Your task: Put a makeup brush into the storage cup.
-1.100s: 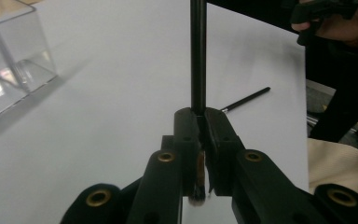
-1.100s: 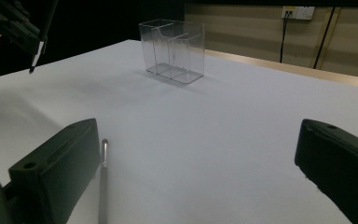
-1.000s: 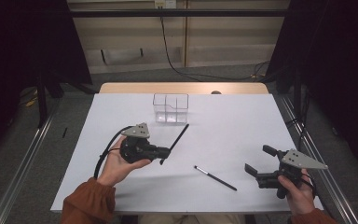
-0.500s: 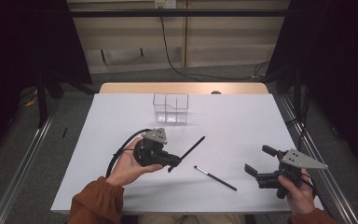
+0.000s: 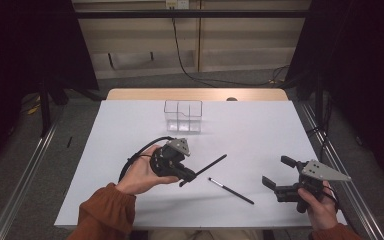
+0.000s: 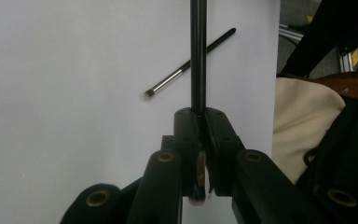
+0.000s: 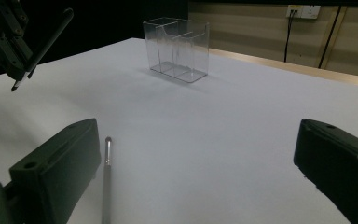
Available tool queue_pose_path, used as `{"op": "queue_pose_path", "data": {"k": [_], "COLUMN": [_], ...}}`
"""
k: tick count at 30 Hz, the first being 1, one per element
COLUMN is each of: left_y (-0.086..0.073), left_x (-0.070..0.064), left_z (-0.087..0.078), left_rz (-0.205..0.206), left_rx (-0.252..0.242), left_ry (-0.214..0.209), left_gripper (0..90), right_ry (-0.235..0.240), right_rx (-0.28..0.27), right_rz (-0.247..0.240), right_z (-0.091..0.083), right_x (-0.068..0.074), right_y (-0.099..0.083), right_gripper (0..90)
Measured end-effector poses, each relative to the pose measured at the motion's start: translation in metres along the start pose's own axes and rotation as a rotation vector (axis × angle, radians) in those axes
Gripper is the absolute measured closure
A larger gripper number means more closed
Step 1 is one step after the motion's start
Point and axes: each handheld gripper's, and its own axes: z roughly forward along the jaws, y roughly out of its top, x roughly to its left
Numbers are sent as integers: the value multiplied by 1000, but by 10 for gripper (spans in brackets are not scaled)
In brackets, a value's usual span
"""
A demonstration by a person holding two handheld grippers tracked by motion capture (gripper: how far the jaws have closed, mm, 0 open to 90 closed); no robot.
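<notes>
White covering lies flat over the table [image 5: 105,150], with a strip of bare wood showing at the far edge and dark curtains hanging on both sides of the room. Near the far middle stands a clear box [image 5: 183,116] split into compartments, with nothing in it that I can make out.

Over the near middle of the table, the left gripper [image 5: 189,174] is clamped on a black pen [image 5: 210,165] close to one end, so most of its length sticks out past the jaws, pointing up and away toward the right. Held that way, the long end is free to be steered, probably toward the box. From the left gripper view the jaws meet tight on the shaft.

Just beyond it a second pen [image 5: 231,190], dark with a silvery tip, lies flat on the covering. The right gripper [image 5: 275,181] sits low near the right edge, jaws spread wide with nothing between them, aimed at that lying pen as if ready to take it.
</notes>
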Motion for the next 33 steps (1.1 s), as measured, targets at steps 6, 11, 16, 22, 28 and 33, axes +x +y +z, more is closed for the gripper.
{"op": "queue_pose_path", "data": {"k": [6,11,16,22,28,33], "left_y": [3,6,10,13,19,19], "left_x": [-3,-4,-4,-4,-5,-5], "left_z": [5,8,9,9,7,11], "left_rz": [-14,18,24,63,93,97], "left_rx": [73,138,207,264,318,356], "left_ry": [-43,-39,-44,-48,-53,-46], "left_gripper": [842,841,841,841,841,841], "right_ry": [5,8,12,18,25,32], "right_rx": [5,6,9,12,16,20], "right_rz": [-1,-3,-4,-4,-7,-9], "right_z": [0,1,1,2,2,2], "right_x": [0,1,1,1,2,3], "right_y": [0,0,0,0,0,-1], "right_gripper": [0,0,0,0,0,0]}}
